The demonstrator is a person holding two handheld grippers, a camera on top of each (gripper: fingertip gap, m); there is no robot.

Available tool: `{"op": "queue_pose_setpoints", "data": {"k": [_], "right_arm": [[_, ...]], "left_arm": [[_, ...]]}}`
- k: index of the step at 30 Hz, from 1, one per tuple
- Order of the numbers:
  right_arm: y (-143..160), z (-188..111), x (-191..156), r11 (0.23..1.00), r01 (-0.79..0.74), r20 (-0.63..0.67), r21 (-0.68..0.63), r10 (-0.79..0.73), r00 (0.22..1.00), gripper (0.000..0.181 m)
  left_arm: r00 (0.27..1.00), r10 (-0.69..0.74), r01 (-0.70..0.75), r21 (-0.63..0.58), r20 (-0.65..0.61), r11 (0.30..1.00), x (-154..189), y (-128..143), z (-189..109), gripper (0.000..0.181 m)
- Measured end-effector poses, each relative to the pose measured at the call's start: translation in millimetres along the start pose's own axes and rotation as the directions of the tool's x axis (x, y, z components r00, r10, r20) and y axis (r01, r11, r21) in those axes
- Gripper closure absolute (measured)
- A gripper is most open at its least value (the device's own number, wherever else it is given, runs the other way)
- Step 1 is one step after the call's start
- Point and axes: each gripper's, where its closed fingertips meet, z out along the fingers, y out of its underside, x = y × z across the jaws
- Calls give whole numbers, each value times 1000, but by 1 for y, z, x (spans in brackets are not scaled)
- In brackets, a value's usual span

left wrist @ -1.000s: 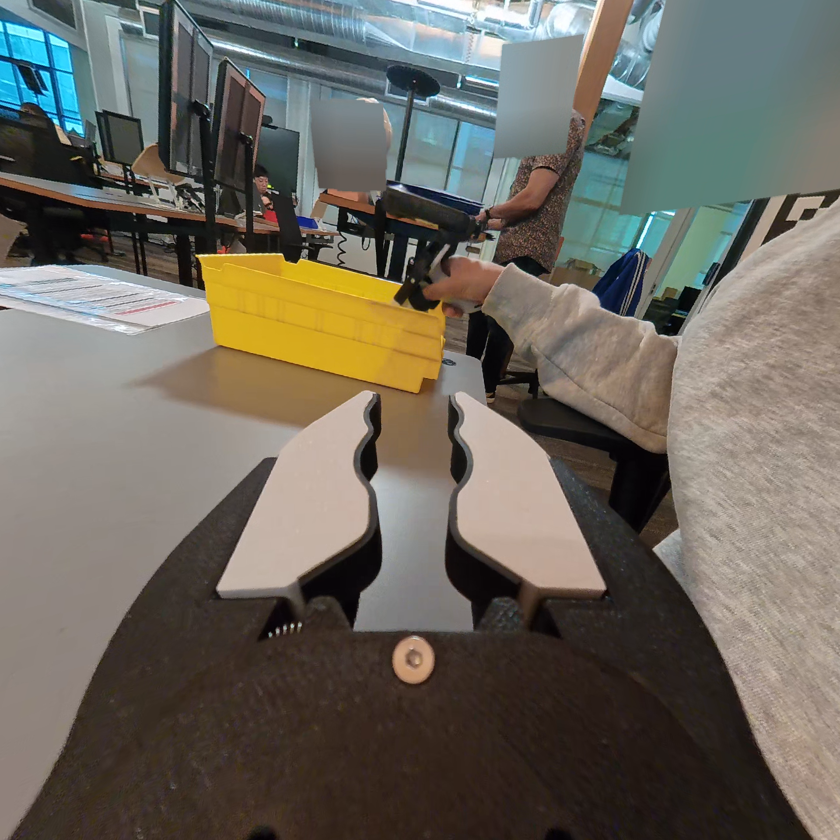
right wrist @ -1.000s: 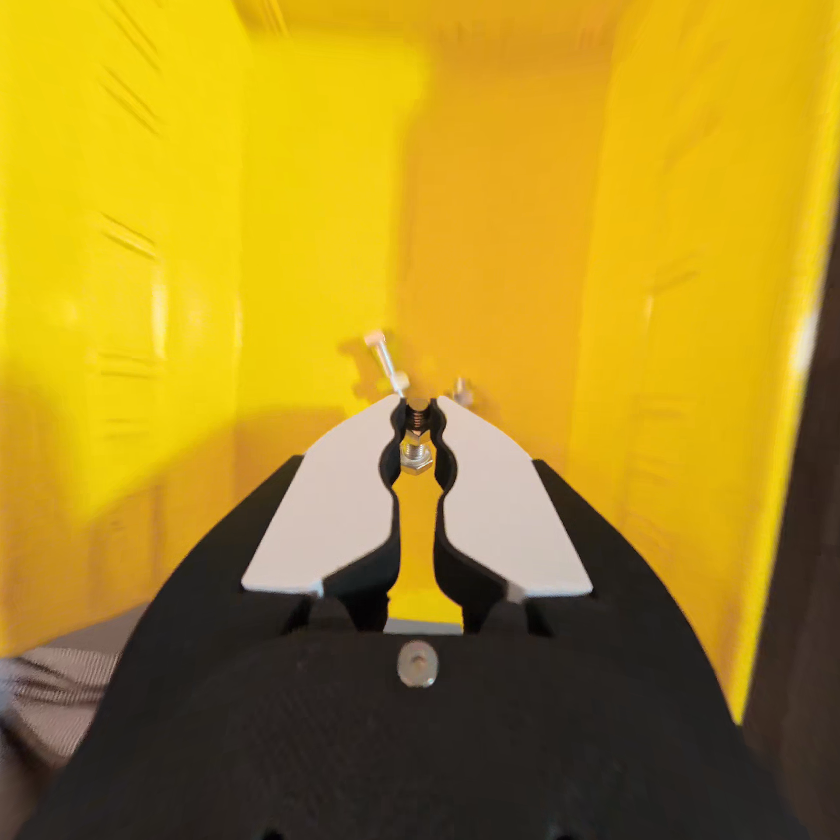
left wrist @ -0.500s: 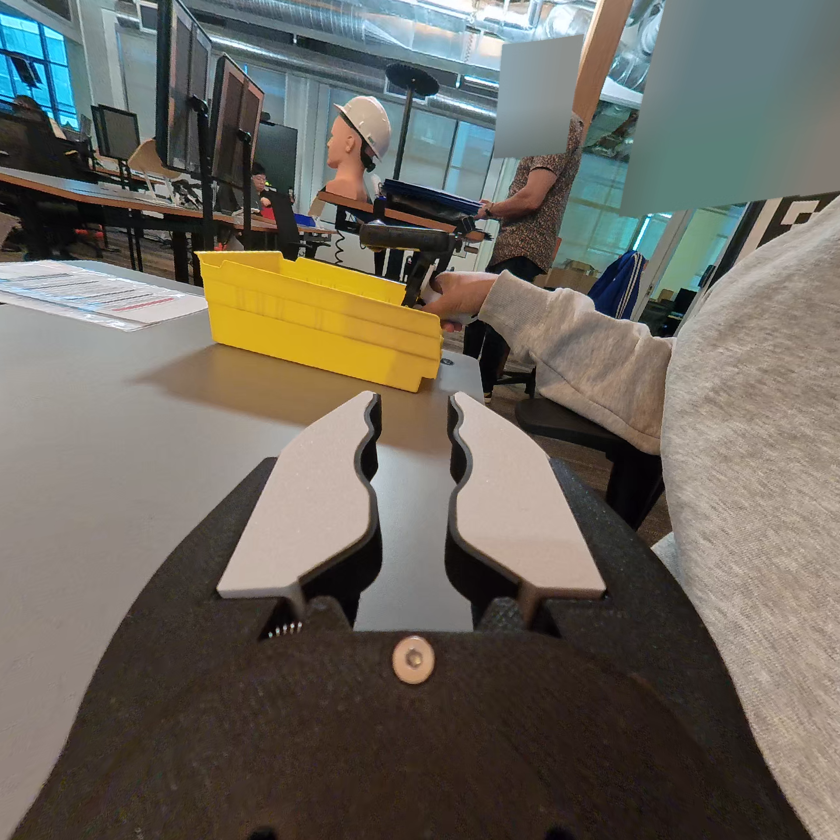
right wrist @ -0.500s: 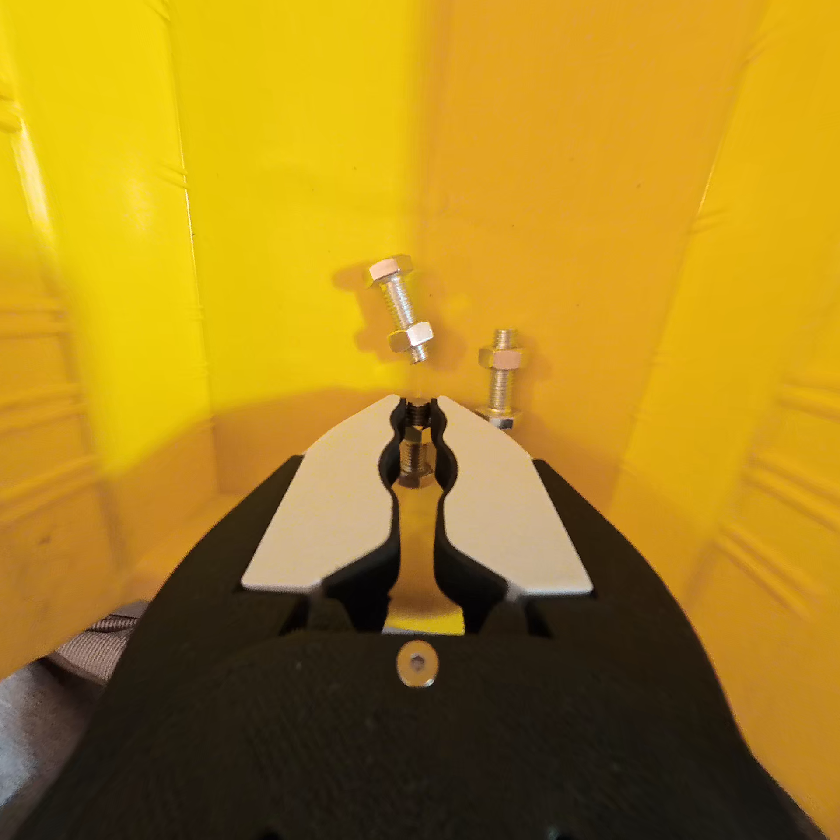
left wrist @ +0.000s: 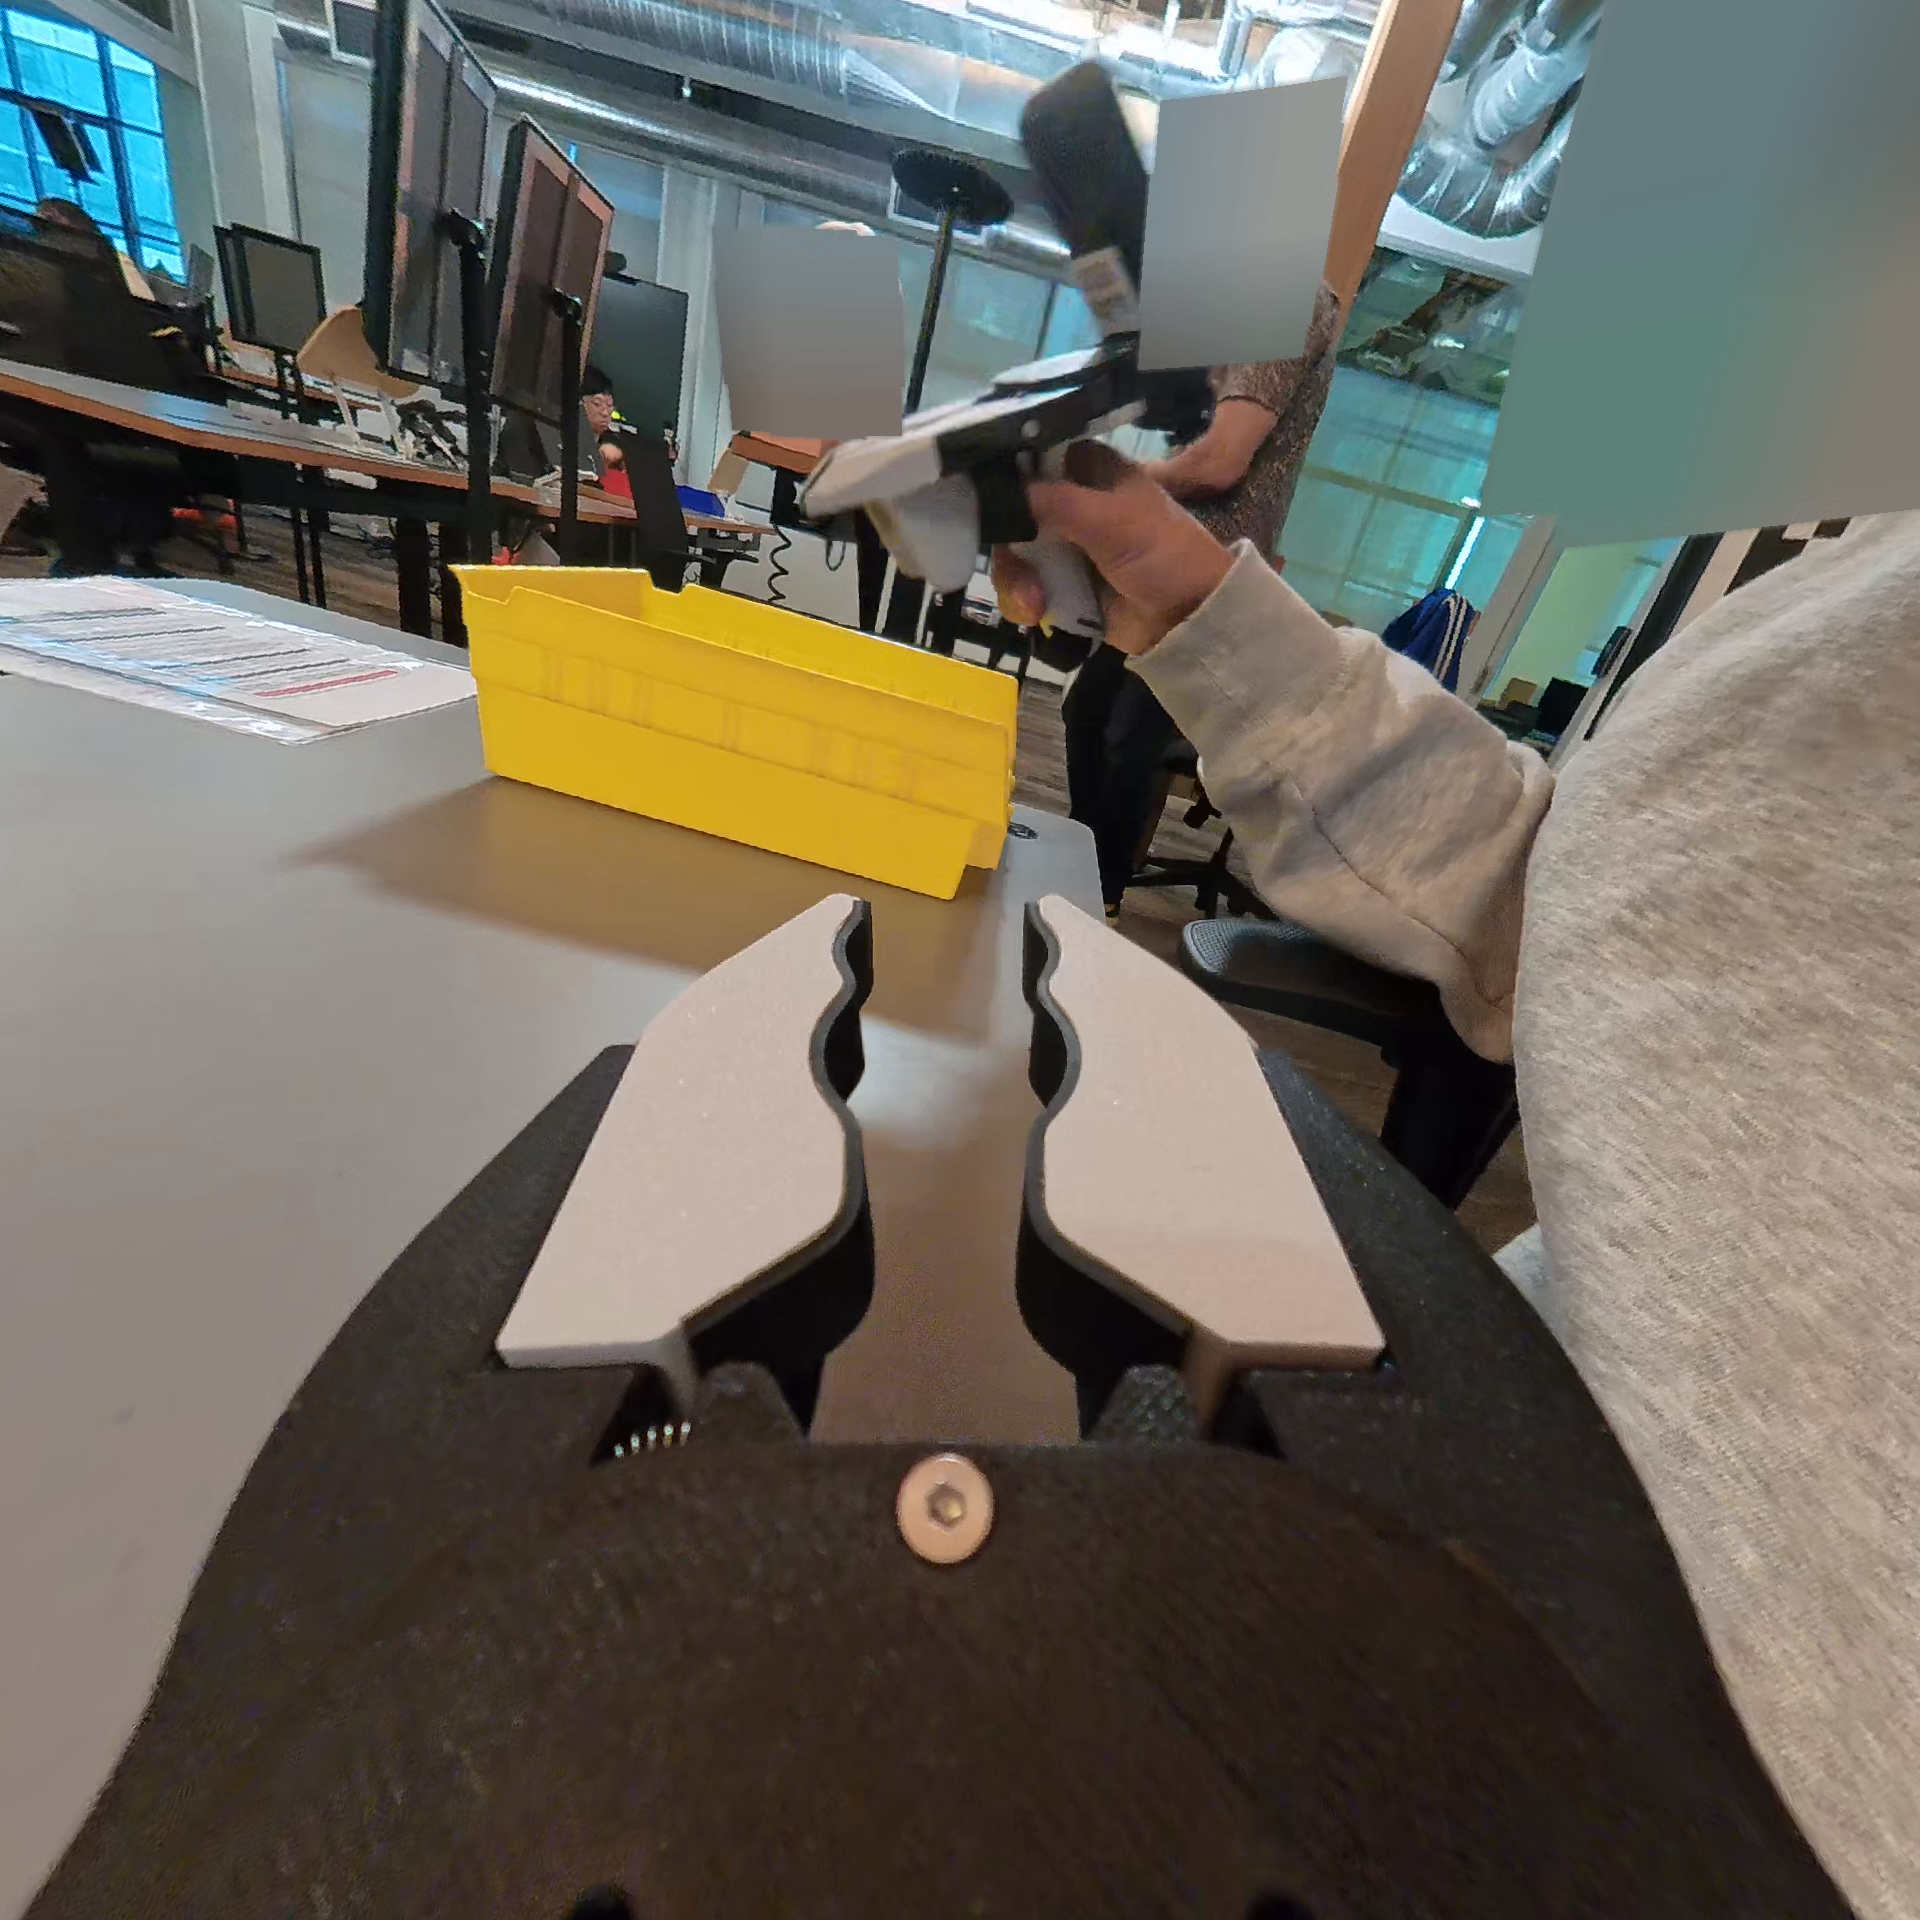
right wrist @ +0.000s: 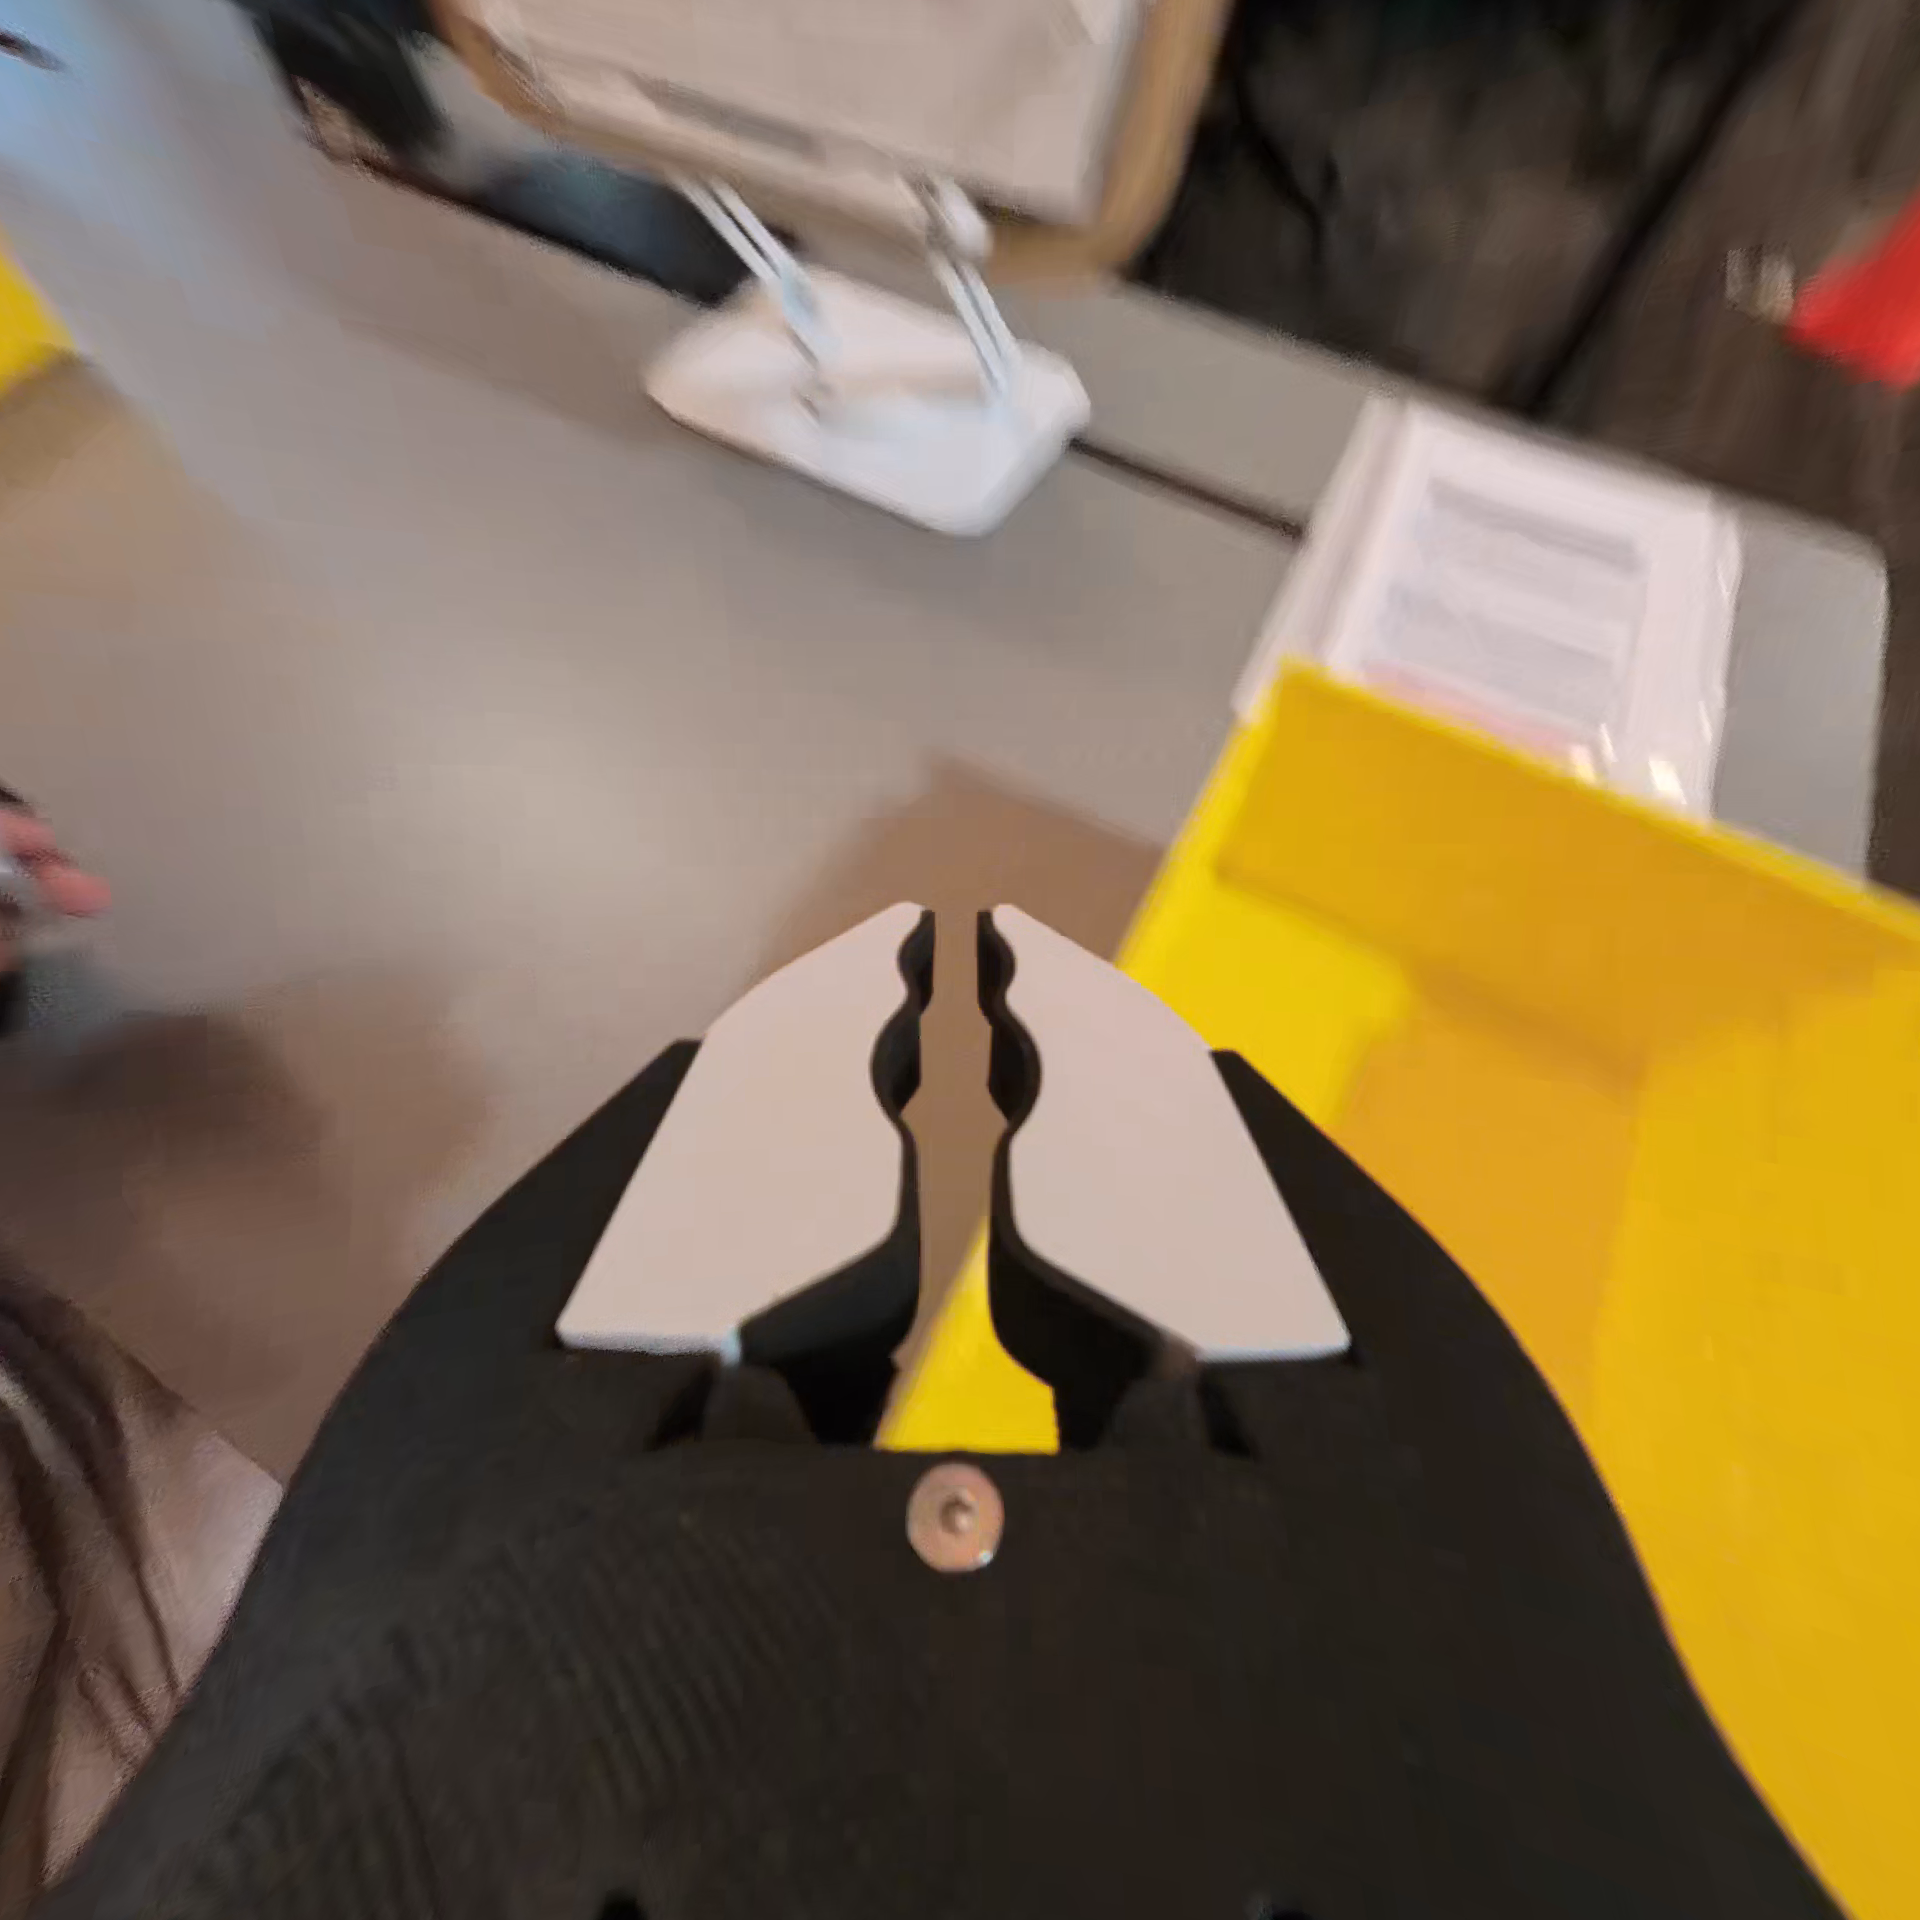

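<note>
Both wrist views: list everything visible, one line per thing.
Bin: one, yellow, on the table.
Table: one, grey, under the bin.
Printed sheet: one, white, on the table beyond the bin.
Stand base: one, white, far table edge.
Monitors: several, dark, on background desks.
Office chair: one, black, beside the table.
People: at least two, background.
Right hand: one, grey sleeve, holding the right gripper.
Left gripper: one, black with grey fingers, open, empty, low over the table.
Right gripper: one, same colours, raised near the bin, fingers narrowly apart, nothing between them.
</note>
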Motion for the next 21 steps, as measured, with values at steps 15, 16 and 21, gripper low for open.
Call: {"op": "queue_pose_setpoints", "data": {"k": [15, 16, 21], "right_arm": [[16, 75, -249, 966, -6, 633, 259, -165, 757, 176], [18, 77, -249, 964, 4, 627, 264, -175, 759, 176], [22, 79, -256, 971, -67, 674, 231, -110, 731, 174]], "left_arm": [[929, -53, 5, 131, 366, 991, -70, -66, -62, 161], [909, -25, -35, 137, 416, 990, -78, -83, -78, 162], [693, 46, -127, 58, 720, 990, -121, -170, -196, 162]]}}
